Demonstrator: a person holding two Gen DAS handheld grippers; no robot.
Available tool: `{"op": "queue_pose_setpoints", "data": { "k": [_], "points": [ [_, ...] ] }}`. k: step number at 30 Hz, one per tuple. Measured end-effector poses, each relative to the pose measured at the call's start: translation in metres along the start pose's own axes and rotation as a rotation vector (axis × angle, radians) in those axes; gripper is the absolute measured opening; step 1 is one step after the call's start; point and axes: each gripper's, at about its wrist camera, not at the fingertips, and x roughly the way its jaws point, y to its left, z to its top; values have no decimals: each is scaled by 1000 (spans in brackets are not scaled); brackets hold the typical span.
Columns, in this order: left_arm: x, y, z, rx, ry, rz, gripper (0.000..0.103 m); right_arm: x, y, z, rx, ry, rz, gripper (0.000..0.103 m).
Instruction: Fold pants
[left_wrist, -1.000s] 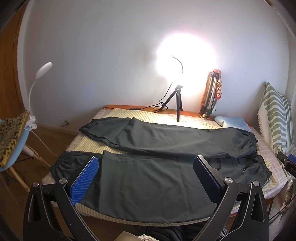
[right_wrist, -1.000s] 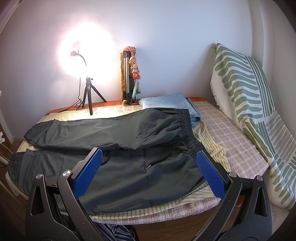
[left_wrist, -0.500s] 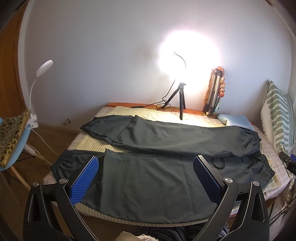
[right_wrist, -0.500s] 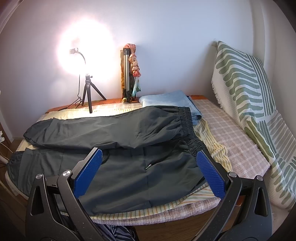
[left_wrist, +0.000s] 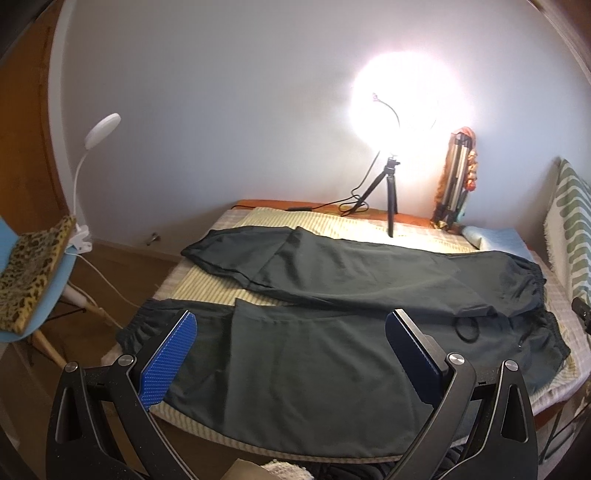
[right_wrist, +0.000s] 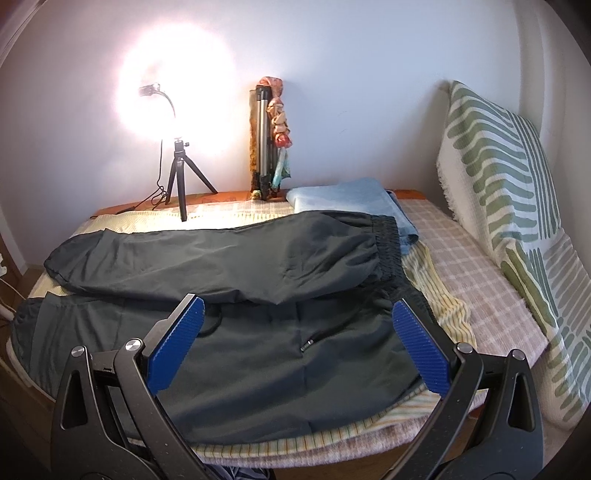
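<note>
Both grippers hang over the near edge of the bed (right_wrist: 480, 280), fingers spread wide and holding nothing: left gripper (left_wrist: 291, 354) with blue ribbed pads either side of the near trouser leg, right gripper (right_wrist: 299, 339) with its pads either side of the hip area near the waistband; neither touches fabric. Dark pants (left_wrist: 332, 317) lie flat across the bed, waist toward the right, cuffs toward the left. Legs are splayed apart at the cuff end, showing a wedge of striped yellow sheet (left_wrist: 207, 291) between them; far leg angles toward the back wall, near leg runs along the front edge and slightly overhangs it. Elastic waistband (right_wrist: 388, 240) is bunched, and its far end rests against a folded light-blue cloth (right_wrist: 351, 199). Drawcord loop (left_wrist: 467, 328) lies on the front of the pants near the waist; a small zipper pull (right_wrist: 308, 345) sits near the centre seam. Behind the pants: lit ring light on a small black tripod (left_wrist: 391, 192), standing on the sheet by the back edge, and a folded tripod (right_wrist: 264, 144) leaning against the wall. Green-striped pillow (right_wrist: 509, 206) stands upright at the right end of the bed. White clip lamp (left_wrist: 98, 129) and blue chair with a leopard-print cushion (left_wrist: 33, 266) sit left of the bed, well apart from the pants.
</note>
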Motion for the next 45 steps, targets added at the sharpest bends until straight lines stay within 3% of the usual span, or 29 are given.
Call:
{"op": "queue_pose_setpoints", "data": {
  "k": [9,15,24,34,37,42,45],
  "points": [
    [25,10,6,-15,24,29,102,26,14,18,-61,-3,6,103],
    [44,14,12,-3,27,10,102,45,22,32,-123,-5,14,103],
    [90,30,36,12,63,-34,100,95,53,55,-318,32,171,103],
    [161,64,65,-44,174,-58,95,191,109,89,-522,153,350,103],
    [186,67,66,-51,219,-76,94,238,131,93,-607,203,353,103],
    [226,68,64,-41,292,-82,87,312,154,99,-587,342,415,103],
    [248,68,62,-60,323,-97,87,346,163,97,-622,391,397,103]
  ]
}}
